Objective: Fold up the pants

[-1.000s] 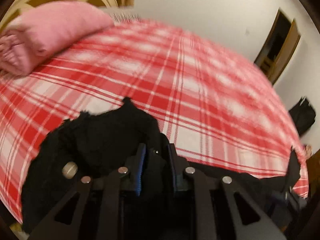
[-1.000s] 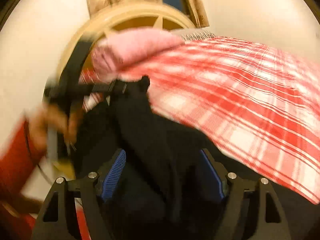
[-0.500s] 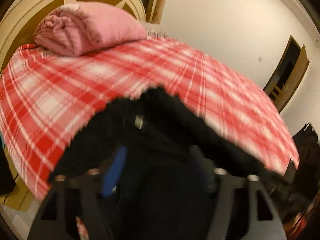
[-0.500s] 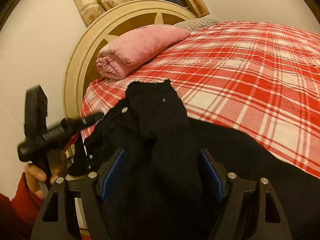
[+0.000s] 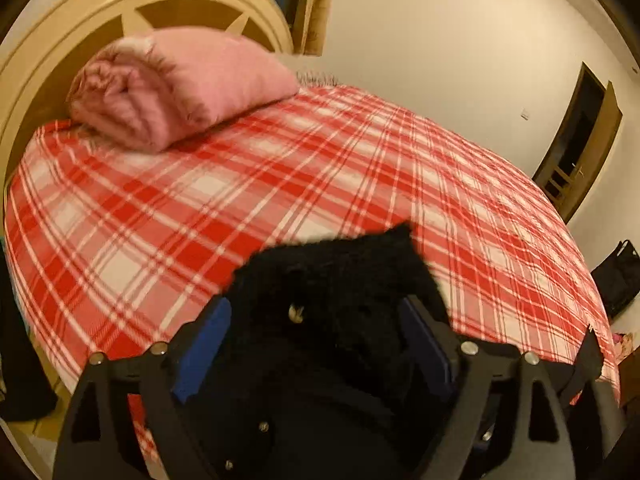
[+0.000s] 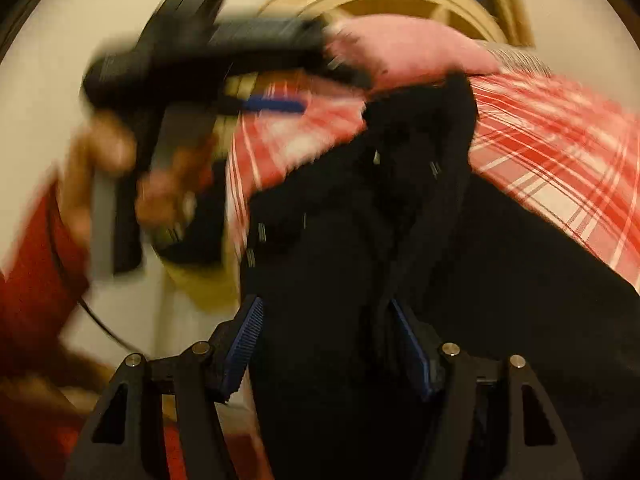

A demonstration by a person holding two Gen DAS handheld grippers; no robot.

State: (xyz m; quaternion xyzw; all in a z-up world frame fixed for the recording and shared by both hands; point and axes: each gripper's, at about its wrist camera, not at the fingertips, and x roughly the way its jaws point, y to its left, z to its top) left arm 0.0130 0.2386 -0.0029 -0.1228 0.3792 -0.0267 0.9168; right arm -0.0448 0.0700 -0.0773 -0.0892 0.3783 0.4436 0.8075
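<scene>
Black pants (image 5: 332,280) lie bunched near the front edge of the red plaid bed (image 5: 200,200), a metal button showing on them. My left gripper (image 5: 316,320) straddles the bunch. Its jaws are opening wide and its blue pads (image 5: 204,344) stand clear at the sides. In the blurred right wrist view the pants (image 6: 360,220) run up between the jaws of my right gripper (image 6: 328,320). Those jaws are closing, with a fold of cloth beside the right pad (image 6: 412,344). The left gripper (image 6: 332,92) shows at the upper left, held by a hand (image 6: 104,152).
A pink rolled blanket (image 5: 180,88) lies at the head of the bed against a round cream headboard (image 5: 120,12). A dark doorway (image 5: 580,140) and a black bag (image 5: 616,280) are on the far right. A red sleeve (image 6: 32,280) fills the right view's lower left.
My left gripper has gone from shut on the pants to wide open and has drawn back. The right gripper has swung sideways into blur, and its jaws stand narrower around the cloth.
</scene>
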